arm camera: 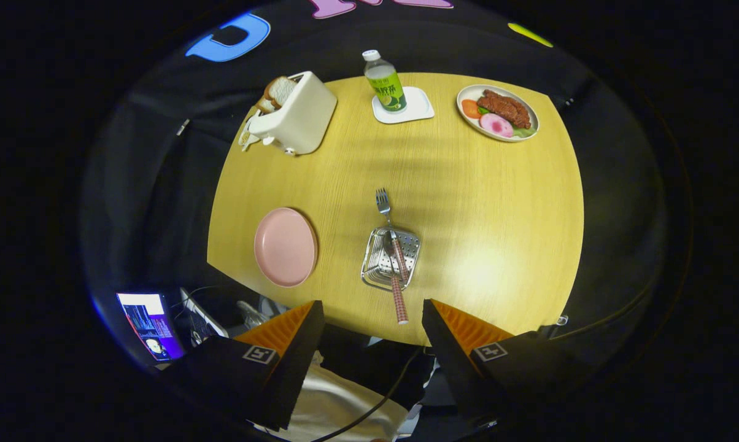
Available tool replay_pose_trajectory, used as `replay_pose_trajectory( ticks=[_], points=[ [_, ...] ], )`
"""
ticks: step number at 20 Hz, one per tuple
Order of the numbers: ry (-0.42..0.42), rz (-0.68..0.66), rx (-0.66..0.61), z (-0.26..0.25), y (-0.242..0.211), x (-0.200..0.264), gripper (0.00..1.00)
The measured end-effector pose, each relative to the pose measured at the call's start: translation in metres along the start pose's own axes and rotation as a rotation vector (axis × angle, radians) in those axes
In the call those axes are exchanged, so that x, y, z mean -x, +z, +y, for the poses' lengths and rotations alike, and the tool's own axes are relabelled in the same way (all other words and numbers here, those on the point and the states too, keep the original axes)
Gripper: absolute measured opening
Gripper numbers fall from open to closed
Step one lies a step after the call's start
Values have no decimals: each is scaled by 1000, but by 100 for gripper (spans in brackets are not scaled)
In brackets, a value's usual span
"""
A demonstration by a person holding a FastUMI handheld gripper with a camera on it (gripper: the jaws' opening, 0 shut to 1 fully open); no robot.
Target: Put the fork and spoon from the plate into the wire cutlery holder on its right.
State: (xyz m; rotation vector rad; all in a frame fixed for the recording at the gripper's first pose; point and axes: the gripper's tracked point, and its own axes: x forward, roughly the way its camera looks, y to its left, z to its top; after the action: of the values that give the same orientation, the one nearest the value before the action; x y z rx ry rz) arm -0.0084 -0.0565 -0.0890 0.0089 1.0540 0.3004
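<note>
I look down on the table from high above. The pink plate [285, 247] lies bare on the wooden table [480, 202]. To its right stands the wire cutlery holder [390, 259]. A fork [383, 204] sticks out of it with its tines up, and a patterned handle [399, 298] pokes out of the holder toward me, near the table's front edge. A spoon bowl seems to lie inside the holder. My gripper [372, 344] hangs well above the table's near edge, open, with nothing between its fingers [296, 331].
At the back of the table stand a white toaster [296, 116] with bread, a green bottle [385, 83] on a white coaster, and a plate of food [497, 112]. A lit screen [151, 325] and cables lie below the table's left front.
</note>
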Motion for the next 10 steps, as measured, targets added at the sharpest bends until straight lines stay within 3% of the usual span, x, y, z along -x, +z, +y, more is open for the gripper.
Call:
replay_pose_trajectory(
  ticks=[6,10],
  points=[
    [-18,-190,42,26,4,35,100],
    [12,-358,33,57,13,59,100]
  ],
)
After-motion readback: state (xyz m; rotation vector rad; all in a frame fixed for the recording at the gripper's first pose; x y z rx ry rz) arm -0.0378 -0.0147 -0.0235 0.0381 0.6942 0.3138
